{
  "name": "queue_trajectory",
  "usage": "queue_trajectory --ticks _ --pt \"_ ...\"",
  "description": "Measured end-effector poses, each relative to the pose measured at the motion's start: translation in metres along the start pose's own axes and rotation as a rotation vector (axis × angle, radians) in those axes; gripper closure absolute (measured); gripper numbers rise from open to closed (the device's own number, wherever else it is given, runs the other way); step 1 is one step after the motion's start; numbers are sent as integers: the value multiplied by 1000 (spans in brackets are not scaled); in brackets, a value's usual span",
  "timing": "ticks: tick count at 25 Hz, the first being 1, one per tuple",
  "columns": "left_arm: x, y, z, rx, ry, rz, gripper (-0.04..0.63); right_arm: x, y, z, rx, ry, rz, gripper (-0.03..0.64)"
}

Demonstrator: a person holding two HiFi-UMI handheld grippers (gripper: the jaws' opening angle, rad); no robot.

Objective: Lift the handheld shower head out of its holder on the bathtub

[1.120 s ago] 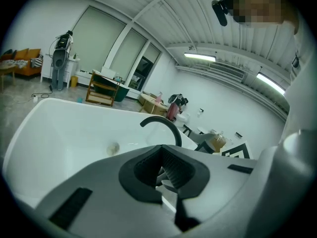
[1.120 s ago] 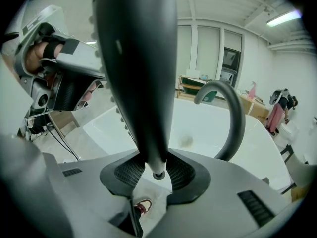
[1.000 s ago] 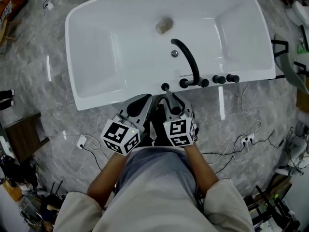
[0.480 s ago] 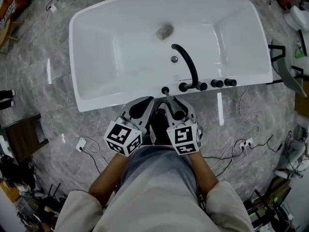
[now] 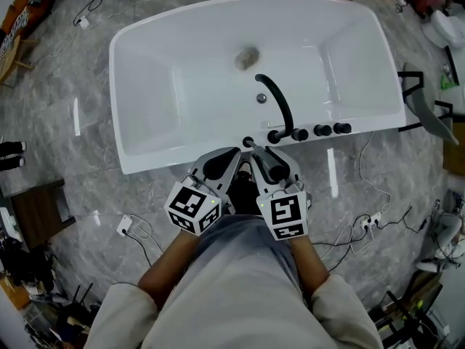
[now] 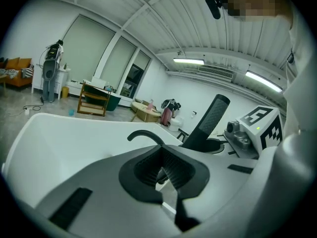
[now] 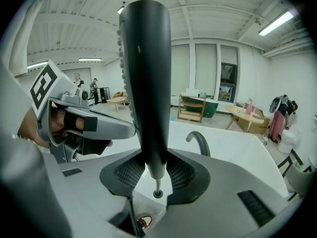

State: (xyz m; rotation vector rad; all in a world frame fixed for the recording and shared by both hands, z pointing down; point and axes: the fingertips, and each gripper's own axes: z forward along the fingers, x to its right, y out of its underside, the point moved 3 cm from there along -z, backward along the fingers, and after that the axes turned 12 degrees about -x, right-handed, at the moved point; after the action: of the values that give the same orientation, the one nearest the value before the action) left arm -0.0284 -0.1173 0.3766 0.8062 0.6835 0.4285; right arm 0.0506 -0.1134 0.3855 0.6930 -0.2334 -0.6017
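The black handheld shower head point(image 7: 146, 83) stands upright between the jaws of my right gripper point(image 7: 157, 175), which is shut on its lower handle. Its tapered tip hangs just above the small round holder point(image 7: 157, 194) on the white bathtub rim point(image 7: 233, 148). In the head view the right gripper point(image 5: 260, 155) carries the shower head point(image 5: 266, 166) near the holder point(image 5: 248, 142). My left gripper point(image 5: 221, 160) hovers beside it on the left with its pads together and nothing between them. From the left gripper view the shower head point(image 6: 210, 123) rises at the right.
A curved black spout point(image 5: 276, 104) arcs over the tub, with three black knobs point(image 5: 320, 131) to its right on the rim. The drain point(image 5: 247, 57) lies in the basin. Cables and a power strip point(image 5: 370, 213) lie on the marble floor. A dark stool point(image 5: 36, 209) stands at the left.
My right gripper has risen with the shower head, drawing it up from the holder. The left gripper has also lifted a little beside it.
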Motion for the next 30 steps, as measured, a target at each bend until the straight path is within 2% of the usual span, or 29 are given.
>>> queue_trajectory --ticks 8,30 --pt "7 -9 -2 29 -6 -16 592 2 -14 -22 52 -14 16 472" --pt "33 -42 -22 118 12 38 592 0 -48 -86 200 19 15 472"
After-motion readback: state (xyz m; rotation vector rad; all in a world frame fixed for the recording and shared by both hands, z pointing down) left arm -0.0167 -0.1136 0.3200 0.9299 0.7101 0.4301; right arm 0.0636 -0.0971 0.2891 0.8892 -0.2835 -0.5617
